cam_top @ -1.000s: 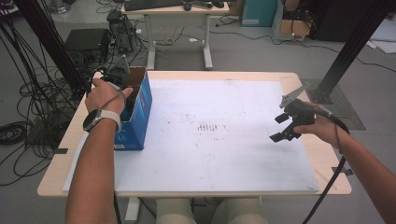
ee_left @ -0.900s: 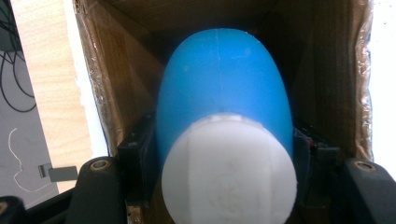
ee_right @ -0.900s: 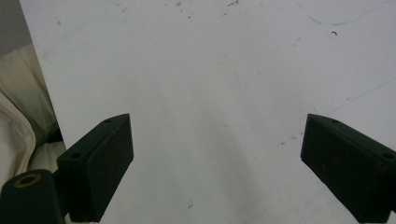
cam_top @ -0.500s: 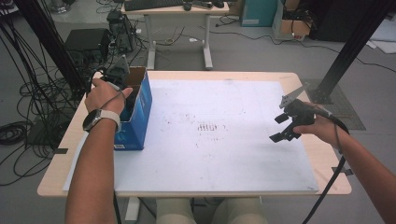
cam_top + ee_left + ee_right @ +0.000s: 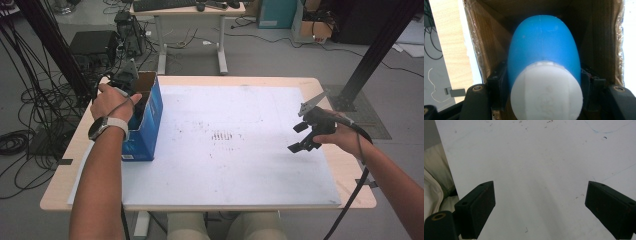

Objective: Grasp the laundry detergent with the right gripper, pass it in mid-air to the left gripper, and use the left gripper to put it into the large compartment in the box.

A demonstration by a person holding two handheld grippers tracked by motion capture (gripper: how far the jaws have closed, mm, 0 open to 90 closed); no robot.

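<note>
Blue bottle w/ white cap, blue box, white board.

light: even, bright | shadows: soft | focus: close views soft | glare: mild on white board

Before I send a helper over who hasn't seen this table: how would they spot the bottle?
Look to the table's left edge, where an open blue cardboard box stands. The left gripper reaches into it, shut on the bottle. It is smooth, rounded and blue with a white cap, unlike the brown box walls.

White wristwatch, black jaws, trailing cables
</note>
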